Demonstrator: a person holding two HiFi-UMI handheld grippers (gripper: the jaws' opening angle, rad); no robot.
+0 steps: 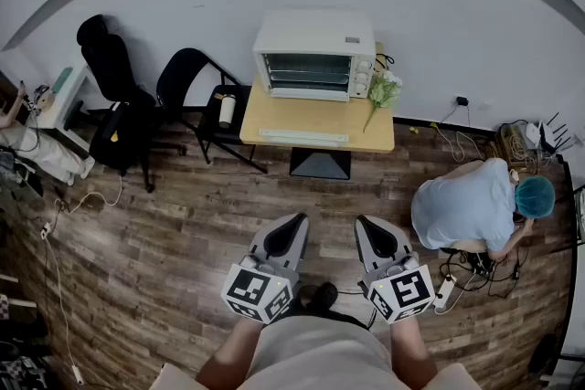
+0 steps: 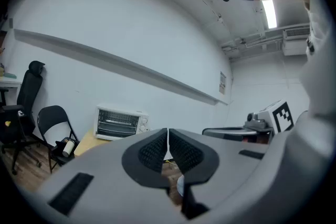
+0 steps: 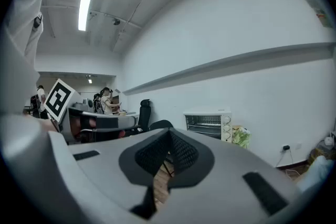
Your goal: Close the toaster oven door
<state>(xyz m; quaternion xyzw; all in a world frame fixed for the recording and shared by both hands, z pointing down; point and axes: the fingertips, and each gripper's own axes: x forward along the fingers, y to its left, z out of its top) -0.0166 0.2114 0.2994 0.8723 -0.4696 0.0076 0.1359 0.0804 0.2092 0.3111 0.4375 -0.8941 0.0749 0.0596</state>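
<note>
Left tool and right tool, jaws together, empty, far from toaster oven.

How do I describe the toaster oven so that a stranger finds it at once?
Against the white wall stands a small wooden table. On it, the toaster oven is the white box with knobs; the green bouquet beside it is far smaller.

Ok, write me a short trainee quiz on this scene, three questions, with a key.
1. True or false: the left gripper and the right gripper both have their fingers together, holding nothing.
2. What lies on the table beside the toaster oven? A) a green bunch of flowers B) a laptop C) a kettle
3. Fill in: in the head view, the oven's knobs sit on its ___ side.
Key: 1 true; 2 A; 3 right.
</note>
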